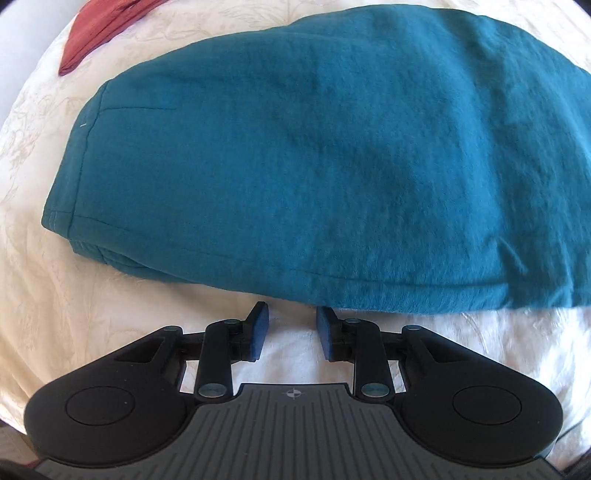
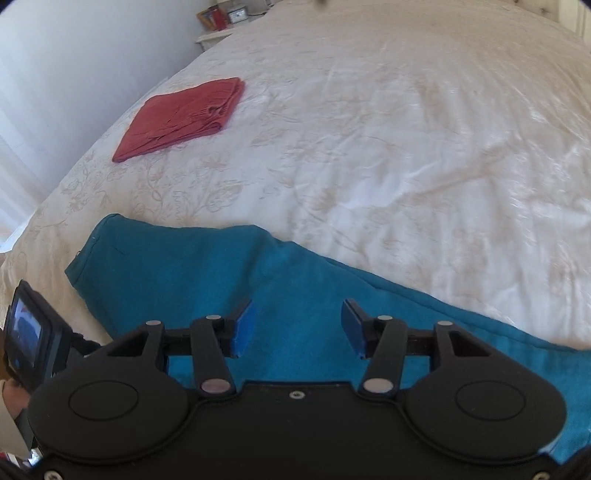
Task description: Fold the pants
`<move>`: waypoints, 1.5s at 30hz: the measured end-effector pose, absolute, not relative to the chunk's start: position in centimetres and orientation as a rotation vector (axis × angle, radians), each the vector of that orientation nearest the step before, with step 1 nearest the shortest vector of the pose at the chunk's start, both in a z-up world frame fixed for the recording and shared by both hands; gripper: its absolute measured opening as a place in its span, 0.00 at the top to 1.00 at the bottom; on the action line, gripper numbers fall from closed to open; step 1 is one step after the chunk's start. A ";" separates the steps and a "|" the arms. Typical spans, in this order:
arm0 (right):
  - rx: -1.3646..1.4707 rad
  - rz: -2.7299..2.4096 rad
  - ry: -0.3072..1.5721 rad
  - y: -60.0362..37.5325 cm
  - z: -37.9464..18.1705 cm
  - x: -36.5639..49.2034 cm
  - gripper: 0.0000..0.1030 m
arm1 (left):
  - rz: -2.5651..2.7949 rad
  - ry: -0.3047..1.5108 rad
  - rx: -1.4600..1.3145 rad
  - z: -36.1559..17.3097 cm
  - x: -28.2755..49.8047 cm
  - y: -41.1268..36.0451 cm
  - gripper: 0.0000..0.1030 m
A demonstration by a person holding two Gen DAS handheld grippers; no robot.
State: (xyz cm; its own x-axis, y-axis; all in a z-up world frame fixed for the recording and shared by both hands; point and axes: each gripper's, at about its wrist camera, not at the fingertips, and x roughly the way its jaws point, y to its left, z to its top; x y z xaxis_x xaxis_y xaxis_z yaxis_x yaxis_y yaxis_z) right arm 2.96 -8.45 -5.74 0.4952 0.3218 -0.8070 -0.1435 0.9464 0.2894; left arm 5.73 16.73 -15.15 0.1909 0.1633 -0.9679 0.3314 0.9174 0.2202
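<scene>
Teal pants [image 1: 314,166] lie folded in layers on the white bedspread [image 1: 74,314], filling most of the left wrist view. My left gripper [image 1: 292,319] is open and empty, just short of the pants' near edge, over bare bedspread. In the right wrist view the same teal pants [image 2: 207,273] stretch from lower left to lower right. My right gripper [image 2: 297,321] is open and empty, held above the pants.
A folded red garment [image 2: 181,118] lies on the bedspread [image 2: 406,147] near the bed's left edge; it also shows in the left wrist view [image 1: 96,33]. A nightstand with small items [image 2: 225,22] stands by the wall at the far left. The left gripper's camera [image 2: 33,339] shows at lower left.
</scene>
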 end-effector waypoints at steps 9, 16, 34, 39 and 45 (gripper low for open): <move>0.148 0.287 1.116 -0.2 -11.8 15.4 0.33 | -0.211 1.290 0.335 -9.6 8.9 20.8 0.73; 0.168 0.318 1.242 1.4 -14.4 16.8 0.88 | -0.169 1.160 0.322 -6.6 14.4 23.0 0.73; 0.093 0.430 1.187 2.3 -11.2 7.4 0.91 | -0.175 1.196 0.453 -12.8 16.3 24.3 0.70; 0.078 0.342 1.113 1.7 -10.2 9.4 0.69 | -0.193 1.180 0.534 -13.8 12.9 24.0 0.70; 0.041 0.311 1.094 1.4 -11.5 14.7 0.23 | -0.197 1.187 0.501 -13.4 12.2 24.5 0.70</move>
State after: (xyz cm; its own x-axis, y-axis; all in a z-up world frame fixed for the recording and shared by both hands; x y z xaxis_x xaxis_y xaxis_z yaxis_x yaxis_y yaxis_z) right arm 14.66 1.44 -11.50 0.4197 0.2686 -0.8670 -0.2281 0.9558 0.1857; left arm 12.23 24.48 -13.43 0.3731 0.1115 -0.9211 0.4033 0.8745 0.2693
